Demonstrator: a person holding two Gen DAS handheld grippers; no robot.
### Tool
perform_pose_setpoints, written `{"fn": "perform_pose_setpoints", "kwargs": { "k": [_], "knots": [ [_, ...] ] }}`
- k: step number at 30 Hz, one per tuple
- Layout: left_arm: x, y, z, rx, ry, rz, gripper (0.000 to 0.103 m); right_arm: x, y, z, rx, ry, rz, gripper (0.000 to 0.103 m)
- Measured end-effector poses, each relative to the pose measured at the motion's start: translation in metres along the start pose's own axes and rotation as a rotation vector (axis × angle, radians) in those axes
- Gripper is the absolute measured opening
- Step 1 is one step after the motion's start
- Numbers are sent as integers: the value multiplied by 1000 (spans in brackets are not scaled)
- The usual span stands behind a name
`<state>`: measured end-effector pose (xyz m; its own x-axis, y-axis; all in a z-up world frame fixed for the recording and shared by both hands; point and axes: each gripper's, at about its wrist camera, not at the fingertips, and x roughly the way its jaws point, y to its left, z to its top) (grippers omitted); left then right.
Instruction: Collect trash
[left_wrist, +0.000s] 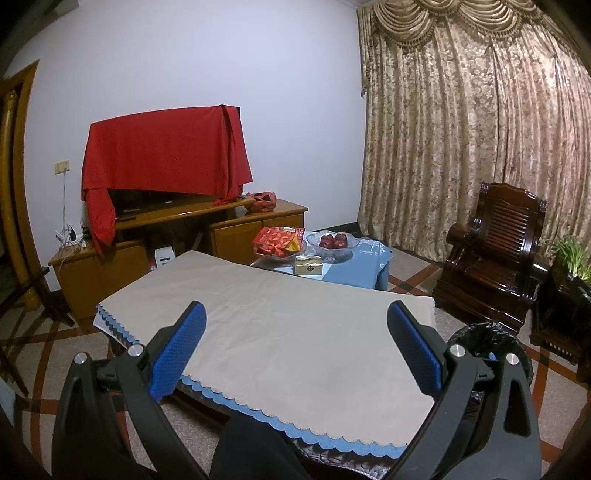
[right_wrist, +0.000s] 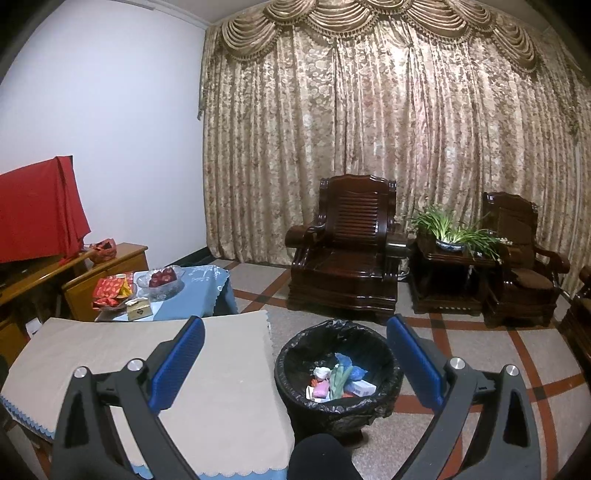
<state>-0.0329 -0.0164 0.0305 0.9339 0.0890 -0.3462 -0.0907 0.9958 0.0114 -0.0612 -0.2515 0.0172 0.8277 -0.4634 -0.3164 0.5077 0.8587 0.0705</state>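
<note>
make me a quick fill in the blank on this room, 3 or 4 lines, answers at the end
1. The trash bin is lined with a ____ bag.
2. The glass bowl on the far table holds red ____.
3. The cloth draped over the screen is ____.
4. Both the left claw and the right claw are ____ and hold nothing.

Missing words: black; apples; red; open

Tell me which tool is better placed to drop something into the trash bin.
Right, probably. The right tool is open and points almost straight at the black-lined round trash bin holding wrappers. The left tool, also open, faces the beige-clothed table, with the bin at its view's right edge.
</note>
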Motion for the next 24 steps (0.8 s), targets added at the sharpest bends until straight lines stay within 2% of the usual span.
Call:
{"fn": "perform_pose_setpoints", "kwargs": {
  "k": [24],
  "knots": [
    [4,2,-3,-4,4,-1,96,-2,-1,0,2,3,3,97]
  ]
}}
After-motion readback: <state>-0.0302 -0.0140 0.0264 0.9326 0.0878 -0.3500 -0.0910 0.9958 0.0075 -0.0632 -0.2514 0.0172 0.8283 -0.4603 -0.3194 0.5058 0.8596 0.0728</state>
